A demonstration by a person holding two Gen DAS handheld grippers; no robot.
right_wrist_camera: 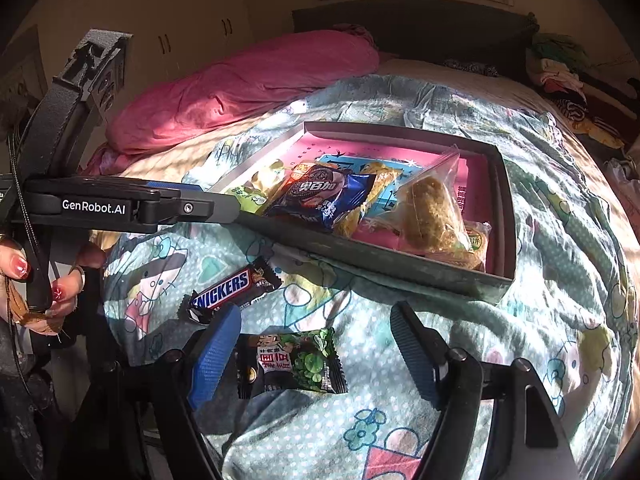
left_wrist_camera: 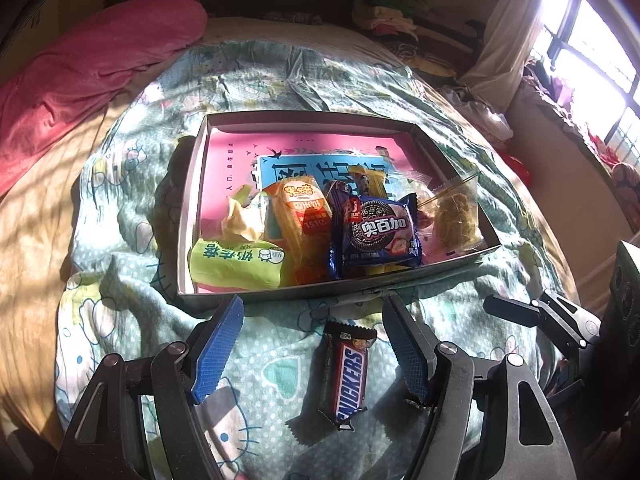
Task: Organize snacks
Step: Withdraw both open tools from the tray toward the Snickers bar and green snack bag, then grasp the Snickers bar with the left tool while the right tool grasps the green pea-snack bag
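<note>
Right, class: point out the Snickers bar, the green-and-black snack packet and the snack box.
Snickers bar [left_wrist_camera: 347,374], left wrist view, on the printed logo.
Green-and-black snack packet [right_wrist_camera: 292,362], right wrist view, wrapper's middle.
Snack box [right_wrist_camera: 360,250], right wrist view, near wall.

Bed quilt [left_wrist_camera: 120,240] carries box [left_wrist_camera: 192,200], Snickers [left_wrist_camera: 346,372], green packet [right_wrist_camera: 294,362].

Left gripper [left_wrist_camera: 314,344] angled downward, jaws apart, right gripper [right_wrist_camera: 316,346] likewise, nothing held
</note>
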